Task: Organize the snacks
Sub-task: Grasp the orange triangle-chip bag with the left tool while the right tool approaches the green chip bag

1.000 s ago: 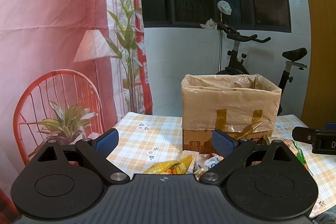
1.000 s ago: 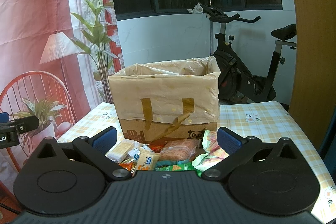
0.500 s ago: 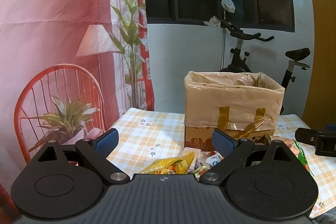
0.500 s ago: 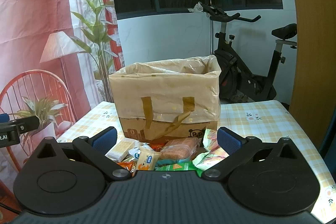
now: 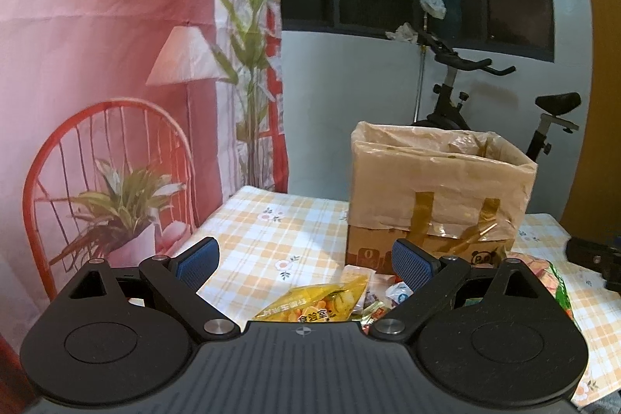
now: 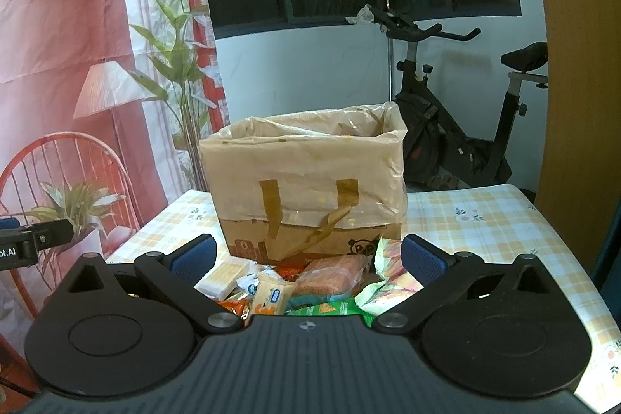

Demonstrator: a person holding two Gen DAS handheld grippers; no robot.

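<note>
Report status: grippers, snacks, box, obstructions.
Left hand-held gripper open, empty. Right hand-held gripper open, empty. Snacks piled in front of the lined box. Nothing blocking.

1. The left wrist view looks forward and slightly down along its gripper [image 5: 304, 260], from low over the near-left part of the table [image 5: 268, 239].
2. The right wrist view looks the same way from further right, seemingly closer to the lined box [image 6: 306, 185].
3. Both share the box [image 5: 438, 189], the snack pile [image 6: 306, 282], the exercise bike [image 6: 458, 142] and the backdrop.
</note>
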